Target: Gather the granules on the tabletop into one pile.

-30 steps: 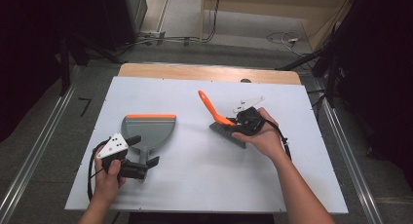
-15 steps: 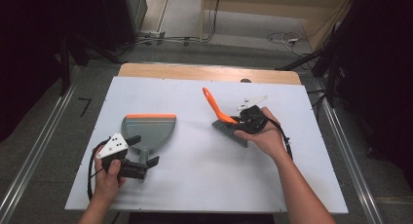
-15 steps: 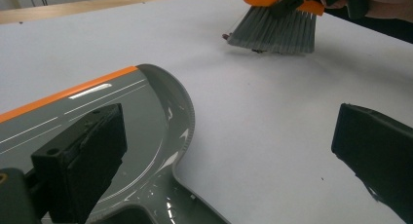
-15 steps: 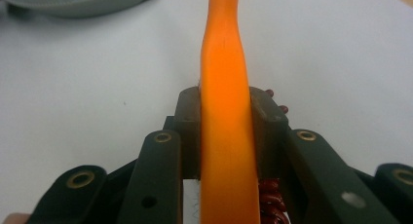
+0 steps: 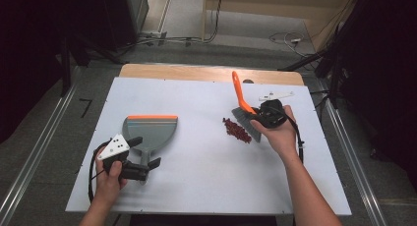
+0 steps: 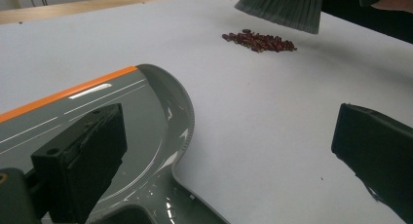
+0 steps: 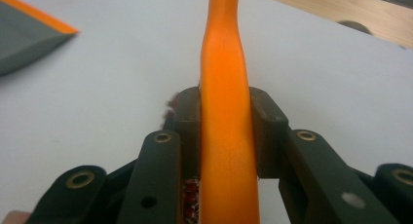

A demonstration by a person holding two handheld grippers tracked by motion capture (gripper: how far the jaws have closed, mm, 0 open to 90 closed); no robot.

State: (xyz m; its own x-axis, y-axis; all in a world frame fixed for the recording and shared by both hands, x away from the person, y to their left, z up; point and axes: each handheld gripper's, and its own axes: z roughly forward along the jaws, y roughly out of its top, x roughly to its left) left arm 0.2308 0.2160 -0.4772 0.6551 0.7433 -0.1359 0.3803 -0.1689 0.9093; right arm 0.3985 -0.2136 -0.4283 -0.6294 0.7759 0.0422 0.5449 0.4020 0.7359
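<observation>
Showing one grey dustpan (image 5: pixel 150 132) lying flat between the wide-apart jaws of the left gripper (image 5: pixel 142 155), one orange-handled brush (image 5: pixel 244 110) clamped in the right gripper (image 5: pixel 255 117) just beside one pile of red beans (image 5: pixel 237 129), all resting on a white tabletop (image 5: pixel 206 182) standing over grey flooring (image 5: pixel 44 137) trailing cables (image 5: pixel 172 38).

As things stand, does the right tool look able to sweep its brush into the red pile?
Probably yes: the right tool grips the orange-handled grey brush, bristles just beside the small red pile, bare white table between.
</observation>
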